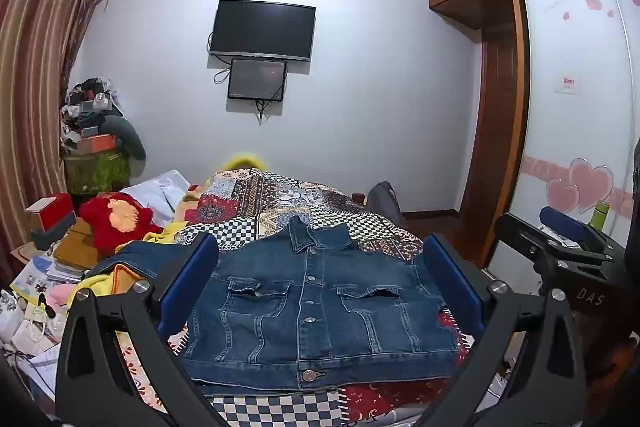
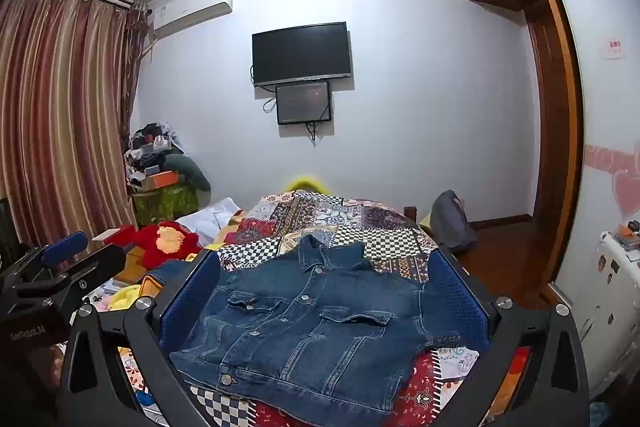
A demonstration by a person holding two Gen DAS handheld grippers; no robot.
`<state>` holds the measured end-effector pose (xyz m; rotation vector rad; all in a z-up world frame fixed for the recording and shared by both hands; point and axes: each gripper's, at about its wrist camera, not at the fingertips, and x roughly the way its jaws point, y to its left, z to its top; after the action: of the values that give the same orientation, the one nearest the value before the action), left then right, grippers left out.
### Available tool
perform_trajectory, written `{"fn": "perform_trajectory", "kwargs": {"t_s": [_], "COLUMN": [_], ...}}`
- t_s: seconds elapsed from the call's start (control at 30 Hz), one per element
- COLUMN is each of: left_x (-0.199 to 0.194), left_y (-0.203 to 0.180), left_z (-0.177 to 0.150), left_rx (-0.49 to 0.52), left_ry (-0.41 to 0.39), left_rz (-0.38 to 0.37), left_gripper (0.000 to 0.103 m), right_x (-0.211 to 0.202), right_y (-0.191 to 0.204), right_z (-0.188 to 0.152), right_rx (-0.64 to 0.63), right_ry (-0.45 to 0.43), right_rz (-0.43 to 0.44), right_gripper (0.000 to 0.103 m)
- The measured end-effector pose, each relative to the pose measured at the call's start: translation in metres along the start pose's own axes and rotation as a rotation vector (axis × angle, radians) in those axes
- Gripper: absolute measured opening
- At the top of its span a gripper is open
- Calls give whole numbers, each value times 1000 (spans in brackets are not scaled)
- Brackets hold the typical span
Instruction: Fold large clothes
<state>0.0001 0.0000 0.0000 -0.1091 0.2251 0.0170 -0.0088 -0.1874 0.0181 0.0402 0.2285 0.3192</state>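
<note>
A dark blue denim jacket [image 1: 316, 307] lies front up and buttoned on a patchwork bedspread [image 1: 280, 195], collar toward the far wall, sleeves tucked out of sight. It also shows in the right wrist view [image 2: 320, 323]. My left gripper [image 1: 320, 283] is open and empty, held above the jacket's near side. My right gripper [image 2: 324, 291] is open and empty too, beside it on the right. The right gripper shows at the right edge of the left wrist view [image 1: 560, 239]; the left gripper shows at the left edge of the right wrist view [image 2: 64, 259].
A red plush toy [image 1: 116, 219], another denim piece [image 1: 132, 259] and yellow cloth lie left of the jacket. Boxes and papers [image 1: 40, 283] clutter the left floor. A grey backpack [image 2: 452, 223] stands at the bed's far right. A wardrobe [image 1: 576, 107] lines the right wall.
</note>
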Motion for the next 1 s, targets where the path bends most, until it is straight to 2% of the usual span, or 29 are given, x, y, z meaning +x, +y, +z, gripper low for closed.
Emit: {"fn": "perform_trajectory", "kwargs": {"t_s": [1.0], "left_x": [5], "left_y": [2], "left_z": [-1], "left_rx": [-2], "left_ry": [1], "left_rz": [3], "left_gripper": [103], "right_x": [1], "right_y": [1], "right_z": [0], "right_rx": [0], "right_ry": [-3], "right_rz": [2], "right_gripper": [103]}}
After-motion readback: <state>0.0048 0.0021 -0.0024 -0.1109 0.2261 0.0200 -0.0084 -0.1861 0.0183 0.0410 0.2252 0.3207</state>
